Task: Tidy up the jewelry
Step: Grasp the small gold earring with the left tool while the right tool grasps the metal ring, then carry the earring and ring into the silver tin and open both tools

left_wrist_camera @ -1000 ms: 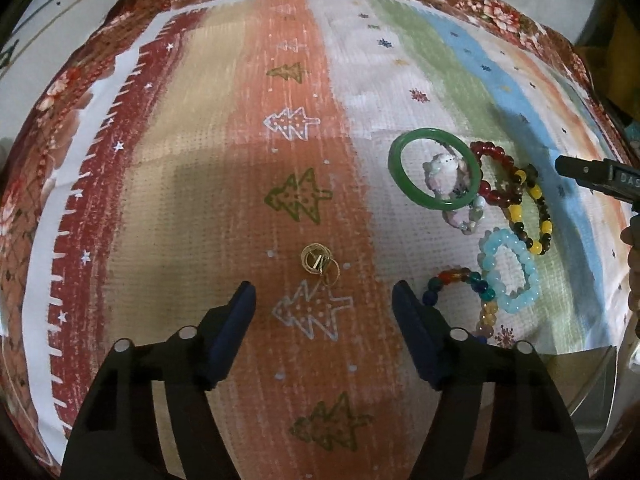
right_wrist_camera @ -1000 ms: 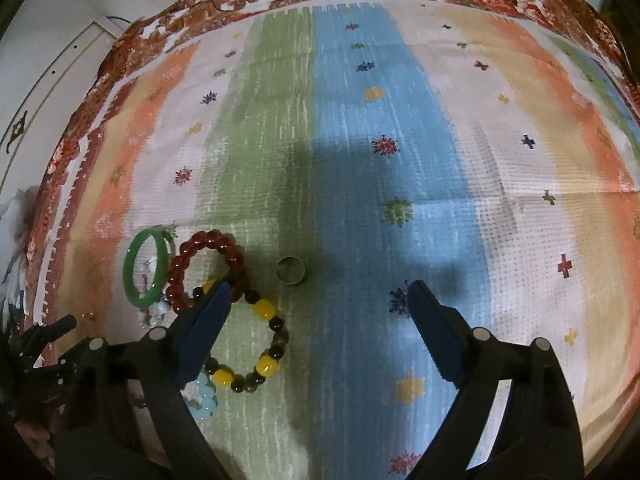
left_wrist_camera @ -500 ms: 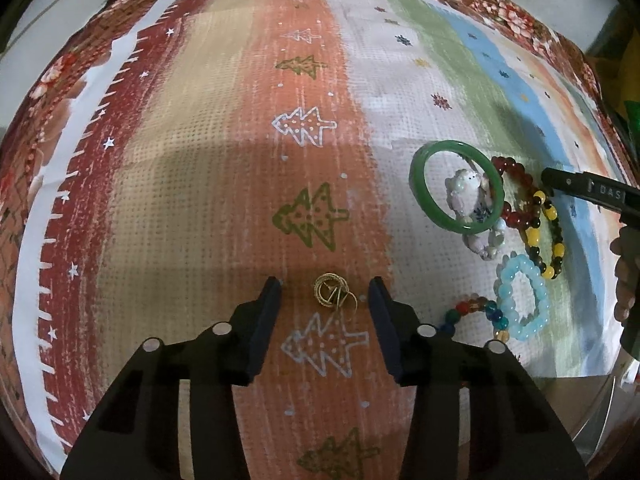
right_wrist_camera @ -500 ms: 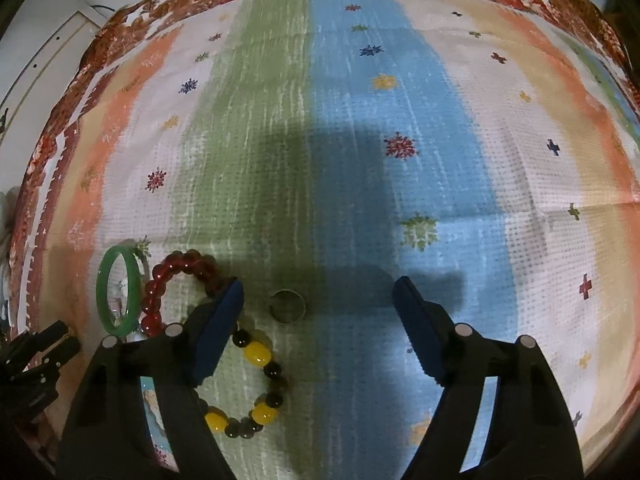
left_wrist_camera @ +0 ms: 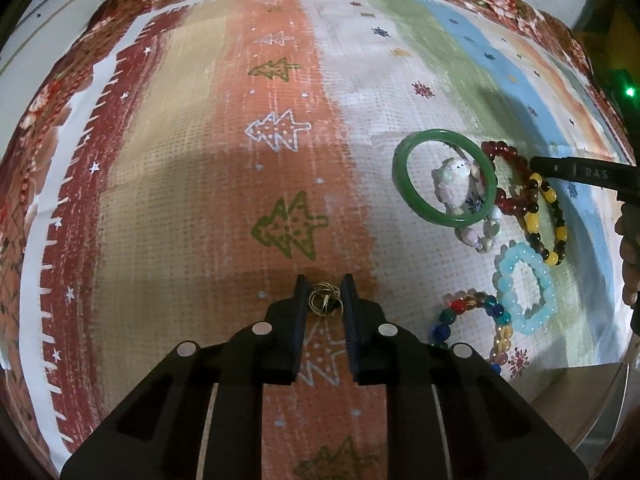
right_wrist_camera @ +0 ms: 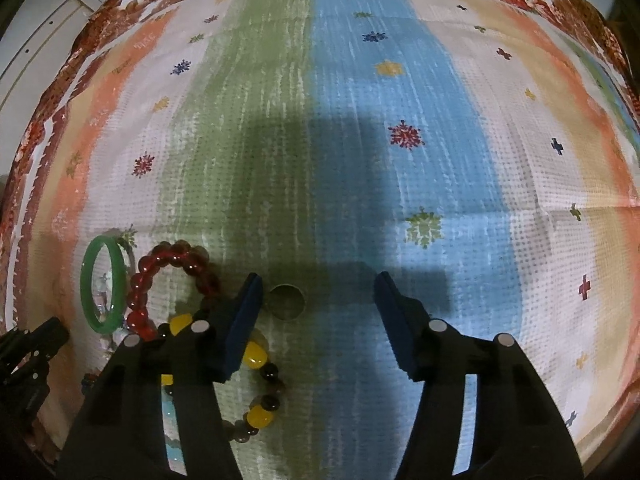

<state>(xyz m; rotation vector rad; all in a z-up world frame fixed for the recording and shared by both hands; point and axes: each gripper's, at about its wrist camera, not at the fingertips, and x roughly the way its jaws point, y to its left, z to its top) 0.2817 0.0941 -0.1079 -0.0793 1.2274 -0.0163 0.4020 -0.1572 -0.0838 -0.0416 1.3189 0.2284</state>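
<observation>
In the left wrist view my left gripper (left_wrist_camera: 325, 292) has closed around a small gold wire earring (left_wrist_camera: 325, 303) lying on the orange stripe of the cloth. To its right lie a green bangle (left_wrist_camera: 444, 177), a red bead bracelet (left_wrist_camera: 505, 196), a yellow-and-black bead bracelet (left_wrist_camera: 544, 220), a pale blue bead bracelet (left_wrist_camera: 520, 292) and a multicolour bead bracelet (left_wrist_camera: 468, 312). In the right wrist view my right gripper (right_wrist_camera: 318, 300) is open just above the cloth, and a metal ring (right_wrist_camera: 286, 302) lies just inside its left finger. The green bangle (right_wrist_camera: 102, 286) and red bracelet (right_wrist_camera: 172, 276) lie to the left.
A striped patterned cloth (right_wrist_camera: 360, 120) with a floral border covers the table. The right gripper's finger (left_wrist_camera: 580, 172) reaches in over the bracelets in the left wrist view. The left gripper (right_wrist_camera: 28, 344) shows at the far left of the right wrist view.
My left gripper moved forward and closed its fingers around the gold earring. My right gripper moved forward and down, so the metal ring now lies between its fingers.
</observation>
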